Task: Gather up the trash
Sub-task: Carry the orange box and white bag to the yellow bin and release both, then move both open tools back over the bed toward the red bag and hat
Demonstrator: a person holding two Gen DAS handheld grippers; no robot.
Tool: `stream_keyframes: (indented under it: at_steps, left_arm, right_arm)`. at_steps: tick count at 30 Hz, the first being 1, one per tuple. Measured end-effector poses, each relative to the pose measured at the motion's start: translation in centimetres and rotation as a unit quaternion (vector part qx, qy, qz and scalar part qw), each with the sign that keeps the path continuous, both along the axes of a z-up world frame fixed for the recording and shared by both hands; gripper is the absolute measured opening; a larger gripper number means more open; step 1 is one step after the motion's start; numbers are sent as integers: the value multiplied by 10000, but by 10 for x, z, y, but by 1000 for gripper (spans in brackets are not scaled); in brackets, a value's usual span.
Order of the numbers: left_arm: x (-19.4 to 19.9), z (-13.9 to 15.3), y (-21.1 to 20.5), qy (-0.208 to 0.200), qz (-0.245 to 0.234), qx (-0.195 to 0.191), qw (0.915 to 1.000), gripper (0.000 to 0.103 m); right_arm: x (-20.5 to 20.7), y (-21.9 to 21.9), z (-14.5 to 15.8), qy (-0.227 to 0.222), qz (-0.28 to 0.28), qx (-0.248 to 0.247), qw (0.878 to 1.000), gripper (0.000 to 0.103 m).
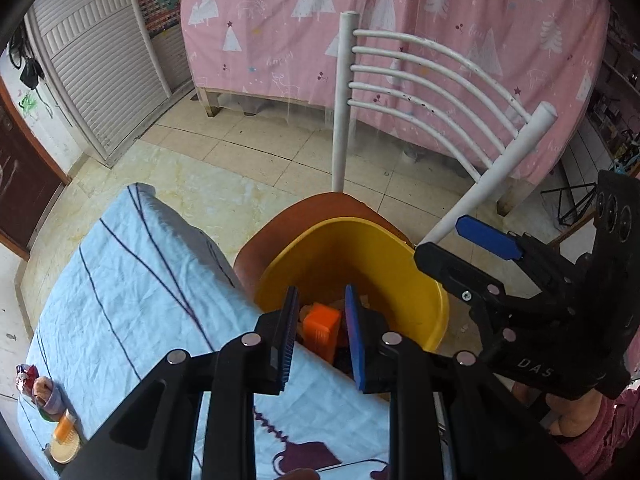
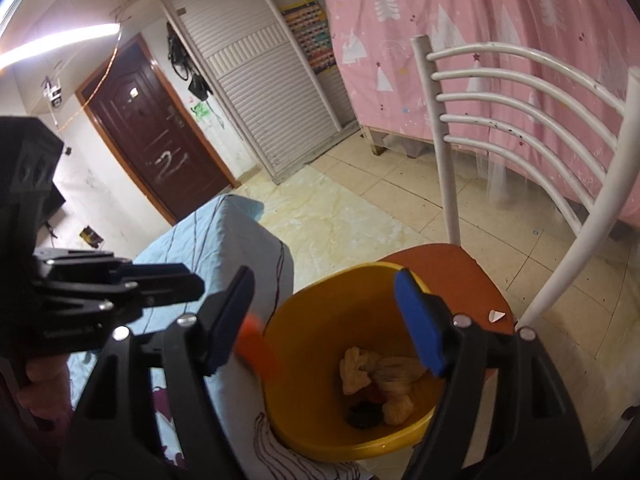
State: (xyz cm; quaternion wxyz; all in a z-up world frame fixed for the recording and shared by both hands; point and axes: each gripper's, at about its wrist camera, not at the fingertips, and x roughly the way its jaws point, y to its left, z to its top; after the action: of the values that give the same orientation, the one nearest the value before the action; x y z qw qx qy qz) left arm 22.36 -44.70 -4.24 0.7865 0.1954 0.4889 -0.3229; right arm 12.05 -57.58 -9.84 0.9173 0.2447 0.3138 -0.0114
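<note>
A yellow bin stands on a brown chair seat beside the table. My left gripper is open over the bin's near rim, and an orange box falls free between its fingers into the bin. In the right wrist view the bin holds peels and scraps, and the orange box is a blur at the rim. My right gripper is open and empty above the bin. More trash lies at the table's left edge.
A table under a light blue cloth is on the left. The white chair back rises behind the bin. A pink curtain, a white shutter door and a brown door ring the tiled floor.
</note>
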Motion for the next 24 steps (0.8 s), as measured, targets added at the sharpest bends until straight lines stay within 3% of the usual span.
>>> stream_keyframes:
  at_steps: [12, 15, 17, 19, 24]
  left_arm:
    - [3, 11, 22, 4, 260, -102, 9996, 17]
    - [6, 20, 40, -75, 406, -174, 9990, 24]
    - [9, 27, 57, -194, 557, -208, 9980, 40]
    - [12, 34, 75, -313, 705, -229, 9968, 48]
    - [20, 45, 118, -451, 1036, -263, 9932, 50]
  right_arm:
    - [4, 11, 7, -65, 193, 57, 9998, 74]
    - [11, 28, 10, -63, 374, -26, 9993, 75]
    - [17, 40, 13, -66, 497, -64, 9987, 76]
    - [25, 55, 16, -78, 639, -110, 9979, 76]
    - [41, 93, 27, -83, 967, -237, 9950, 78]
